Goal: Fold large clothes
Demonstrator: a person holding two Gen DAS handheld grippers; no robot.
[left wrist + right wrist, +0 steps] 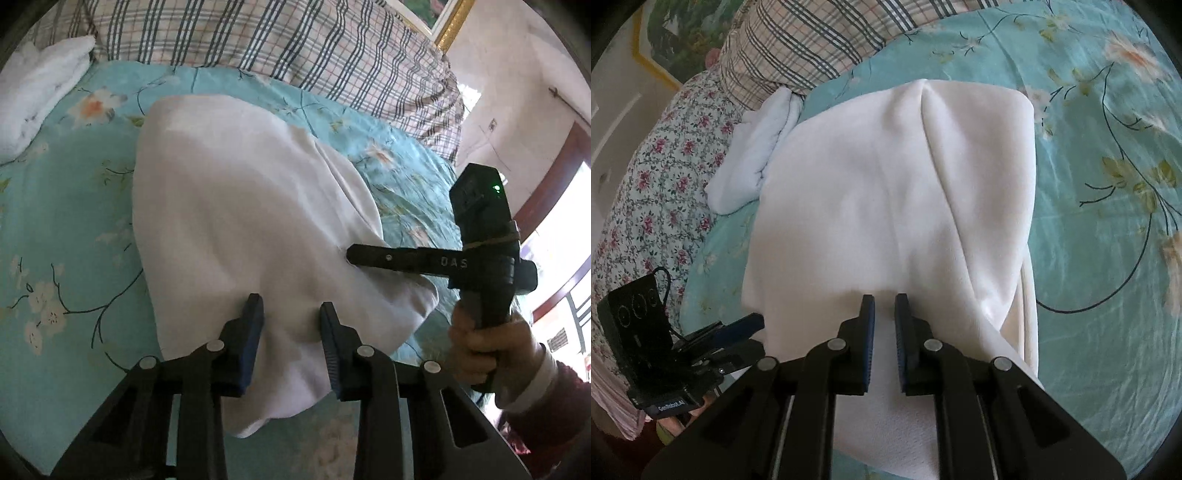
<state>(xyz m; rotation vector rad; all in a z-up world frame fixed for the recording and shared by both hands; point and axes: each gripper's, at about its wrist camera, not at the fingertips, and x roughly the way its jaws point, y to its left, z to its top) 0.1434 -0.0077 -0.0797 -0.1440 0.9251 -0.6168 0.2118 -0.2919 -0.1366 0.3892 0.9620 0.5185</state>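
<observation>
A large white garment (240, 203) (886, 184) lies partly folded on a teal floral bedsheet (55, 221) (1108, 258), with its near edge raised. My left gripper (291, 317) straddles that near edge. Its jaws stand apart, and fabric fills the gap between the blue pads. In the right wrist view the left gripper (757, 336) sits at the garment's left border. My right gripper (884, 310) is shut on the garment's near edge, with a narrow slit between its pads. In the left wrist view the right gripper (349, 254) pinches the cloth from the right, held by a person's hand (487, 347).
A plaid quilt (295, 37) (812, 37) is bunched along the far side of the bed. A smaller white folded cloth (37, 92) (753, 147) lies beside the garment. A pink-flowered cover (646, 166) borders the bed. A gold-framed picture (450, 22) hangs on the wall.
</observation>
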